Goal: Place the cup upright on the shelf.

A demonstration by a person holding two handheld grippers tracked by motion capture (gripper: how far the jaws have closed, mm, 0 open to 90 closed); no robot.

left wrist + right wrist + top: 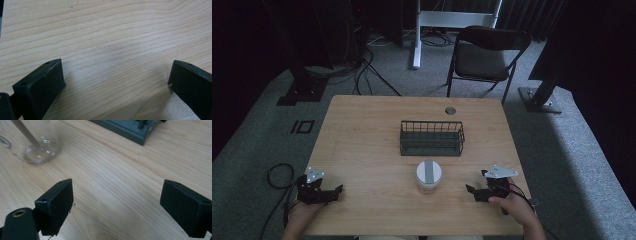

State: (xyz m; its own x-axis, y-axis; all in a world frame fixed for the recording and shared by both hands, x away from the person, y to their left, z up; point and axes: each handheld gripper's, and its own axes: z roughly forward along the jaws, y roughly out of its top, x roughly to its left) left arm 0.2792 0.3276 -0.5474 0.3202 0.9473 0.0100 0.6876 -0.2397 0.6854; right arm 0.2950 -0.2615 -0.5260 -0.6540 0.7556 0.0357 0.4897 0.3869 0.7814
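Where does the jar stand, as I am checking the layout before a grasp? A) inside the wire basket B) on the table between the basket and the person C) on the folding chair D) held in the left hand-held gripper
B: the jar stands on the table, on the person's side of the wire basket, apart from it.

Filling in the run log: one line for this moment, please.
left gripper: open, empty | right gripper: open, empty | jar: upright, untouched | wire basket: behind jar

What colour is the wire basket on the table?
Dark green, seen best in the high view: wire basket.
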